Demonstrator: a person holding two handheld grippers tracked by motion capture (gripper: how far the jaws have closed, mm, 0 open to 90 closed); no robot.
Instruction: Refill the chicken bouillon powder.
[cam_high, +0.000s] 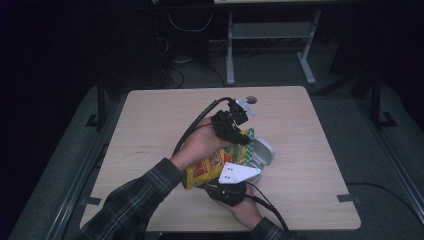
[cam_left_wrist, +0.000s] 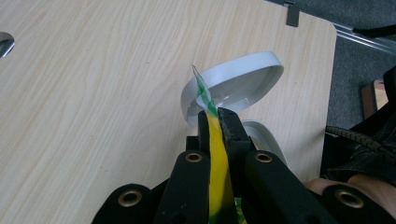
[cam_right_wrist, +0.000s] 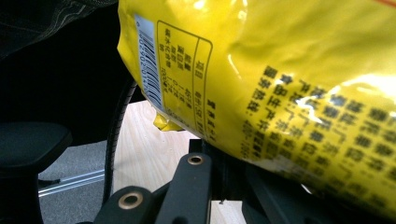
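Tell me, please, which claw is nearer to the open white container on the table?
Left. The left claw pinches the yellow bag's top edge just over the white container; the right claw grips the bag's lower end, nearer the person.

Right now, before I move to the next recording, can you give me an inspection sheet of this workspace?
Surface: light wooden table, square, rounded corners, a small round metal disc near the far edge.
Job's things: yellow snack bag held above the table between both tools; white container with its hinged lid open lies under the bag's green top edge.
Clutter: nothing seen.
Tools: left tool shut on the bag's sealed top edge; right tool shut on the bag's lower end, the grip itself hidden by the bag.
Cables: a black cable trails from each tool; more cables lie on the floor beyond the table.
Surroundings: dark room, grey floor, metal frame legs behind the table.
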